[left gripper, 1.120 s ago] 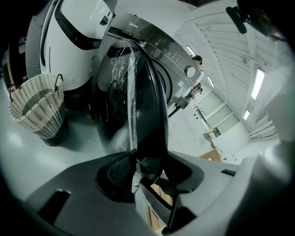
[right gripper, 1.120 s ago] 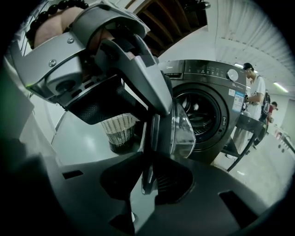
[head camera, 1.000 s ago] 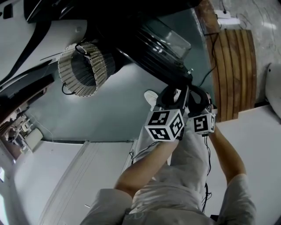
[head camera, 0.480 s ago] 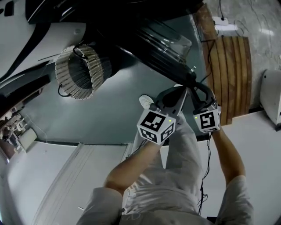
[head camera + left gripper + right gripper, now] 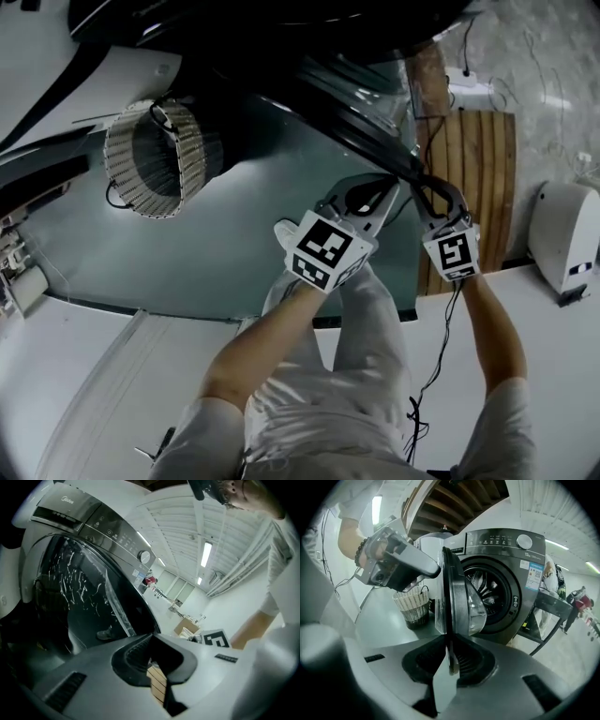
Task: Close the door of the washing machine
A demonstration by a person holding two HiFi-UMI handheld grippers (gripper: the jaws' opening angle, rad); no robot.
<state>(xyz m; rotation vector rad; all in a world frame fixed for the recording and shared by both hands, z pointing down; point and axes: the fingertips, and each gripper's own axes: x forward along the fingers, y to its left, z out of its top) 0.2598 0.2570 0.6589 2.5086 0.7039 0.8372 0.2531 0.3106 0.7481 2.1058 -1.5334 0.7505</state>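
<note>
The dark grey washing machine (image 5: 501,588) stands with its round glass door (image 5: 457,592) swung out, edge-on to the right gripper view. My right gripper (image 5: 449,660) is shut on the door's rim, which runs straight in between the jaws. In the head view the door (image 5: 356,122) is a black arc, with the right gripper (image 5: 419,178) at its outer edge. My left gripper (image 5: 392,187) sits just left of it, shut and empty, its tips by the rim. In the left gripper view the jaws (image 5: 152,637) meet, and the door's glass (image 5: 84,602) fills the left side.
A wicker basket (image 5: 150,159) stands on the grey floor left of the door. A wooden slatted panel (image 5: 464,187) and a white appliance (image 5: 562,239) lie to the right. A dark table and people (image 5: 551,588) are beyond the machine.
Both grippers have shifted up and right in the head view along with the door's edge. The left gripper has rolled, turning its marker cube, and its jaws have closed.
</note>
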